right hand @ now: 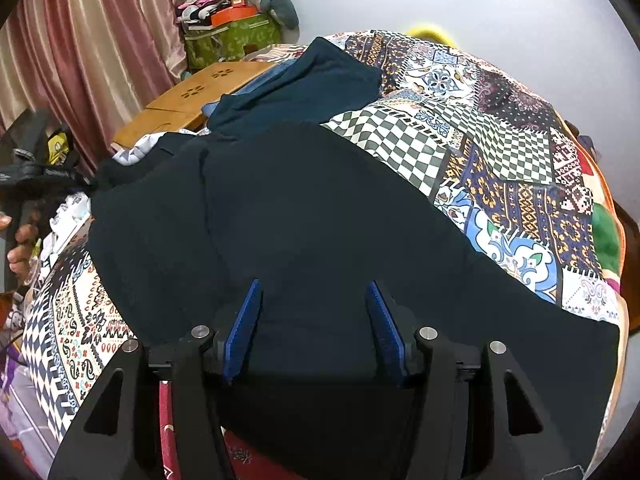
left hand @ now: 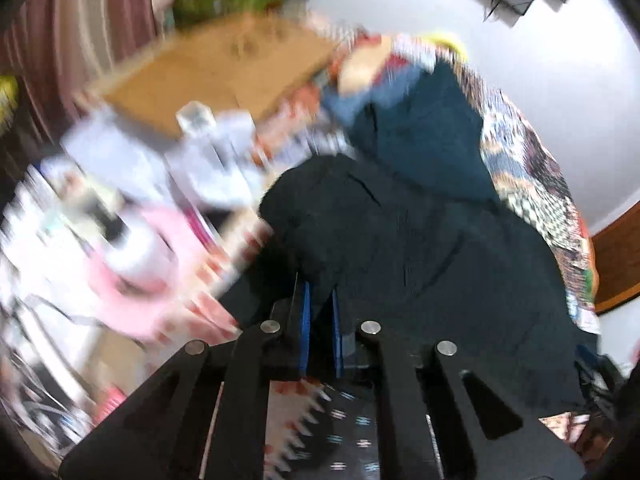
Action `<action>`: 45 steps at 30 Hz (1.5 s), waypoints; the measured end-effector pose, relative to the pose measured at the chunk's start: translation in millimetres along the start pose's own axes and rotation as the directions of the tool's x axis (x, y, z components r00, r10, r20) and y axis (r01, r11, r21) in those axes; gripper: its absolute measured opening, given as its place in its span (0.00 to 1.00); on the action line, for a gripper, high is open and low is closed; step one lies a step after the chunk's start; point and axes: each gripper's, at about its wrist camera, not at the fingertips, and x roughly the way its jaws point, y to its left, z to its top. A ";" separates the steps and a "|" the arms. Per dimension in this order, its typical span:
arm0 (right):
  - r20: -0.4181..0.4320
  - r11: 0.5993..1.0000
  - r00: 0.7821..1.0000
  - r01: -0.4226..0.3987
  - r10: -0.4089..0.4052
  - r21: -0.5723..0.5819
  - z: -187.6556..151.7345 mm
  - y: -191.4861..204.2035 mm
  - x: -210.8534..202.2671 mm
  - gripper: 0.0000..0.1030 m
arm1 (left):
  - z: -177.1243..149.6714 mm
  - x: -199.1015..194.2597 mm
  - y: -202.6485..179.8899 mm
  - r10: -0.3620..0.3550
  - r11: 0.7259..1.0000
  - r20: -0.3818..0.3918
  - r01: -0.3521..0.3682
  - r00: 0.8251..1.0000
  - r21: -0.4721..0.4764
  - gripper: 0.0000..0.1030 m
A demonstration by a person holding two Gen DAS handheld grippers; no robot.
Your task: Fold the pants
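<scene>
Black pants (right hand: 300,208) lie spread over a patchwork bedspread (right hand: 500,152). In the blurred left wrist view the same pants (left hand: 400,240) rise in a bunched fold toward my left gripper (left hand: 320,296), whose blue pads stand close together with the dark cloth pinched between them. My right gripper (right hand: 314,292) hovers low over the near part of the pants. Its two blue pads stand well apart, and the cloth lies flat under the gap, not squeezed.
A dark teal garment (right hand: 312,84) lies beyond the pants. A wooden lap table (right hand: 192,100) sits at the bed's far left, with a green box (right hand: 232,40) and curtains (right hand: 80,52) behind it. A person's hand (right hand: 20,240) shows at the left edge, among clutter.
</scene>
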 end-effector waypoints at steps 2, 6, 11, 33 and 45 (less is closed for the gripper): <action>-0.002 1.000 1.000 0.005 -0.005 0.007 -0.1 -1.1 0.6 0.55 | 1.0 -8.9 6.1 -0.020 1.000 0.010 0.020 1.000 0.017 0.09; -0.012 0.999 1.000 0.000 0.000 0.036 -0.1 -3.9 1.0 0.57 | -11.8 13.0 11.1 0.007 0.998 -0.062 -0.003 0.998 0.059 0.09; -0.037 0.999 0.999 0.022 -0.021 0.037 6.6 -2.4 -2.0 0.58 | -30.6 58.9 17.0 -0.028 0.999 -0.214 0.035 0.976 0.027 0.17; -0.030 0.990 0.999 0.027 -0.024 0.135 -0.4 -25.2 -1.6 0.67 | -7.7 8.4 -66.7 0.036 0.948 -0.006 -0.032 0.999 0.317 0.77; -0.052 0.943 0.987 0.160 -0.151 0.293 -55.3 -86.2 -40.6 0.70 | -33.2 47.1 -187.5 -0.058 0.874 -0.167 0.131 0.984 0.468 0.79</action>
